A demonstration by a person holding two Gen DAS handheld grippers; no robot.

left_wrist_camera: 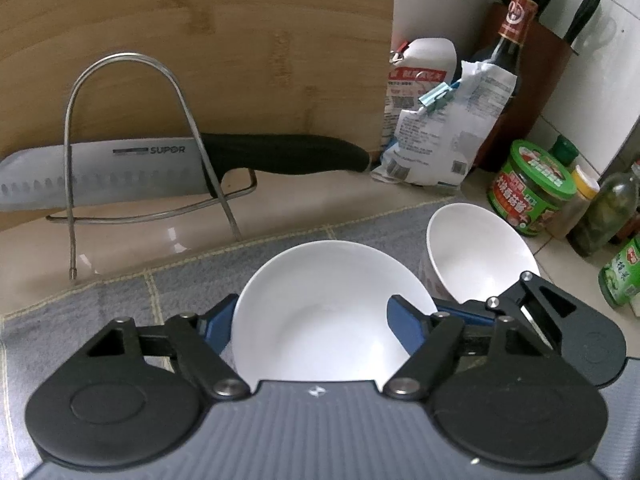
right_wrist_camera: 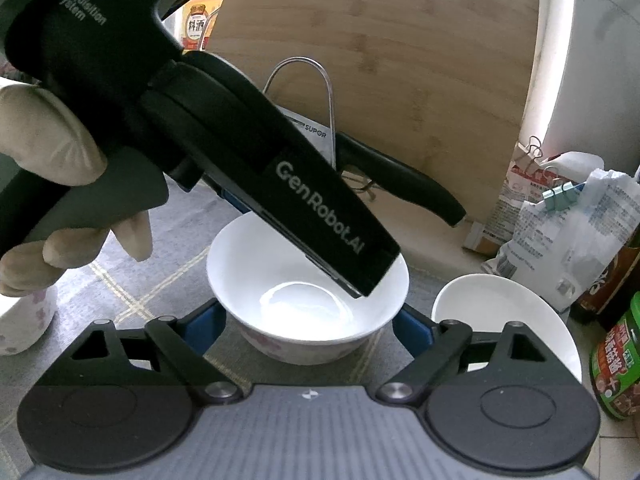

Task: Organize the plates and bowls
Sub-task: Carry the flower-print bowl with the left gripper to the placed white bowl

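Left wrist view: left gripper [left_wrist_camera: 320,322], blue pads set over the rim of a white glazed ceramic bowl [left_wrist_camera: 320,312], one pad outside the wall, one inside, closed on it; the bowl sits on a grey checked cloth mat [left_wrist_camera: 120,300]; a second white bowl [left_wrist_camera: 476,256] just beside it at right. Judged stiff, slick, breakable, moderately heavy; a rim pinch seems the sound hold, lifted level.

Right wrist view: right gripper [right_wrist_camera: 310,330], its jaws apart either side of the same bowl [right_wrist_camera: 308,300], floral outside, pads not touching; a gloved hand [right_wrist_camera: 52,168] carries the other tool; the second bowl [right_wrist_camera: 504,320] lies right.
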